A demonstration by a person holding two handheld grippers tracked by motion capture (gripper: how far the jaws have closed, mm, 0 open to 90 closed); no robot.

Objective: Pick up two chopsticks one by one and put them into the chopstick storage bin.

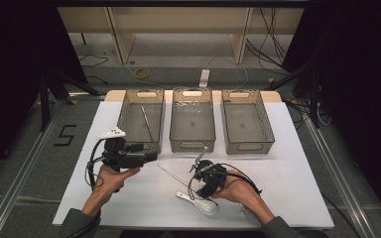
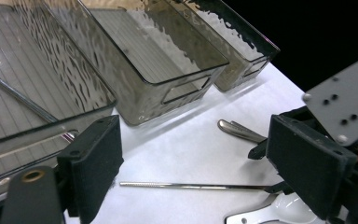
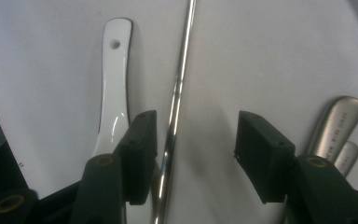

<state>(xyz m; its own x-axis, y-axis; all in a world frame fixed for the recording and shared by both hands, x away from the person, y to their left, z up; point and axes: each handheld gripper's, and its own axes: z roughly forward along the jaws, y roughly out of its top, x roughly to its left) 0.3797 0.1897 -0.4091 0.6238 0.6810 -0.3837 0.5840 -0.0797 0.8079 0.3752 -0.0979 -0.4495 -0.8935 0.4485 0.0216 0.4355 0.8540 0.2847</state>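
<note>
One white table (image 1: 287, 163) carries everything. Along its far edge stand three smoky clear bins in a row: the left bin (image 1: 129, 111), the middle bin (image 1: 192, 134) and the right bin (image 1: 245, 130). The left bin holds one thin metal rod (image 1: 146, 122) lying lengthways; the other two show bare ribbed floors.

Two grippers work near the front edge. The left gripper (image 2: 193, 163) sits at the near end of the left bin, released, its jaws wide with nothing between them. The right gripper (image 3: 193, 154) is lowered near the middle of the front edge, jaws apart and straddling one steel chopstick (image 3: 177, 93) that lies flat on the table; the chopstick runs just beside one pad, and whether it touches is hard to tell, while the other pad stands clear, so nothing is clenched.

Beside the chopstick lies one white ceramic spoon (image 1: 202, 204), bowl toward the front edge. Two steel utensil handles (image 3: 338, 121) lie together on the chopstick's other side; their working ends are cut off, so what they are cannot be told
</note>
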